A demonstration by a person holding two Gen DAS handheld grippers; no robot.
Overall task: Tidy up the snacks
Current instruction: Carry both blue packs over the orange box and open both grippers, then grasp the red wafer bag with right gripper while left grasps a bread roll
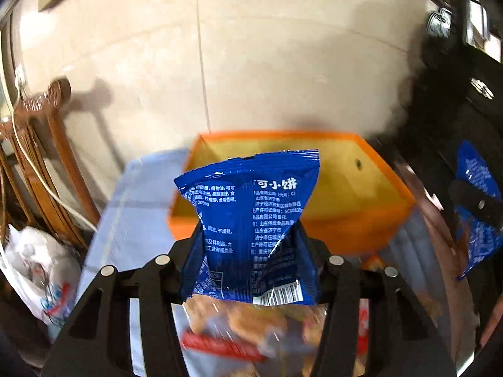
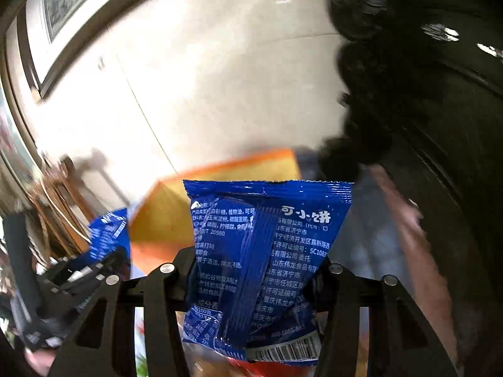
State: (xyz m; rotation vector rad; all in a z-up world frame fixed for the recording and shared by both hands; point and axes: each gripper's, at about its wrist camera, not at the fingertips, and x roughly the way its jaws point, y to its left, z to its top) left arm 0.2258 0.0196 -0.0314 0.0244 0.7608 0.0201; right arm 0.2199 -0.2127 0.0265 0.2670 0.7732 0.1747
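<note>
1. The left hand-held gripper (image 1: 248,238) is clenched on a blue biscuit packet (image 1: 248,220); its two fingers pinch the packet's sides about mid-height, so the foil creases inward at both pads and the packet stands upright with its sealed top edge free above the jaws
2. The right hand-held gripper (image 2: 251,270) grasps a second blue biscuit packet (image 2: 267,251) in the same way, squeezed at both sides, printed back panel facing the camera and barcode at the bottom
3. Holding each packet by its flanks rather than by a seal likely keeps it from swinging and leaves the lower end free to go into a container first
4. Both packets hang in the air above the worktop, which wears a pale blue cloth (image 1: 132,220); neither touches anything but its own gripper
5. An orange open-topped box (image 1: 345,235) with a yellow inside sits on the cloth just beyond the left packet; what shows of its floor looks bare, so it is judged to be the place meant for the snacks
6. Below the jaws lie more snacks in clear and red wrappers (image 1: 251,330), blurred, still on the worktop and not yet sorted
7. In the left view the other packet (image 1: 478,207) shows at the far right, well apart, so the two loads should not collide on the way to the box
</note>
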